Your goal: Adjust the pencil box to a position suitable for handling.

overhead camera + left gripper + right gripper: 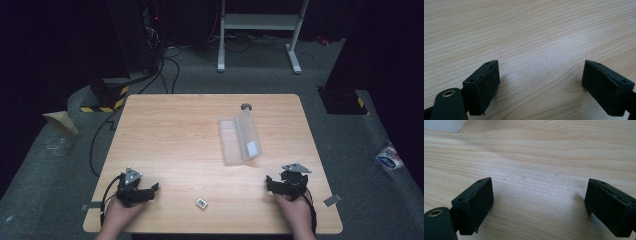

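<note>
A: Clear plastic case (240,140) – where's it at?
B: Open, on the bench (175,130), right of center, far side. Small white item (202,203) near front edge, btw the hands.
A: Left gripper (150,190)?
B: Front-left, low over bare wood, jaws wide apart, nothing btw them.
A: Right gripper (272,184)?
B: Front-right, same: jaws apart, empty. Case well apart from both.

Looks like a lab or recording studio: black-draped surroundings, cables (167,62) trailing over grey carpet, hazard-striped equipment base (106,101) beyond the desk's (175,130) far-left corner.
</note>
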`<act>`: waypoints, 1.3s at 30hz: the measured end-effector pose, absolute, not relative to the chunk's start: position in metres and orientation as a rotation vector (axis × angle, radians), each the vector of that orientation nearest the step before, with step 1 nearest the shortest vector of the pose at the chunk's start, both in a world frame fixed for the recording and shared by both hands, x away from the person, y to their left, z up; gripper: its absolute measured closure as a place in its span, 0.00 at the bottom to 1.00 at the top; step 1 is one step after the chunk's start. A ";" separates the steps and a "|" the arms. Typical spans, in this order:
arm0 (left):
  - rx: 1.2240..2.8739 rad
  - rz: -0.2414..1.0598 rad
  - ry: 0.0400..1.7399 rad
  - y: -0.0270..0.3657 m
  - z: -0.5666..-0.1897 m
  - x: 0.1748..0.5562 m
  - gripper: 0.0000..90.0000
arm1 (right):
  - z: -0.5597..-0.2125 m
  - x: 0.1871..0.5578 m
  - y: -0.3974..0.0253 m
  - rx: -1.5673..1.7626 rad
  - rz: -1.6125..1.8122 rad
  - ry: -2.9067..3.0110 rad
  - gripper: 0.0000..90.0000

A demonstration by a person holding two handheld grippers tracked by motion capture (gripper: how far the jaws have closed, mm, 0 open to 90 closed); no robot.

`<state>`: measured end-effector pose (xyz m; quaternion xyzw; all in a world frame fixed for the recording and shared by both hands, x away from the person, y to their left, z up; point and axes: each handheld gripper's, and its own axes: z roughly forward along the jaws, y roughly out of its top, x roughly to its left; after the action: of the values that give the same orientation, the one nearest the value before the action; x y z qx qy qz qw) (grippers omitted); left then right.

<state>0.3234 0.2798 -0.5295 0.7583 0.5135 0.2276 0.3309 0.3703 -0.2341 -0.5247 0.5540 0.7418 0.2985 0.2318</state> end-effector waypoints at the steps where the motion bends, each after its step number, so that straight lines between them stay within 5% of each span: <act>1: 1.983 0.595 1.342 0.280 -0.529 0.323 0.17 | -0.525 0.370 -0.234 1.523 0.820 2.039 0.09; 11: 1.985 0.599 1.352 0.279 -0.530 0.326 0.15 | -0.525 0.369 -0.233 1.517 0.824 2.049 0.09; 17: 1.977 0.597 1.430 0.280 -0.531 0.334 0.00 | -0.524 0.369 -0.234 1.497 0.831 2.090 0.09; 39: 2.007 0.576 1.375 0.279 -0.531 0.333 0.00 | -0.510 0.360 -0.226 1.395 0.891 2.110 0.13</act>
<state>0.3325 0.2788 -0.5306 0.7619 0.5219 0.2188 0.3151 0.3603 -0.2259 -0.5097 0.5064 0.7662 0.3233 0.2279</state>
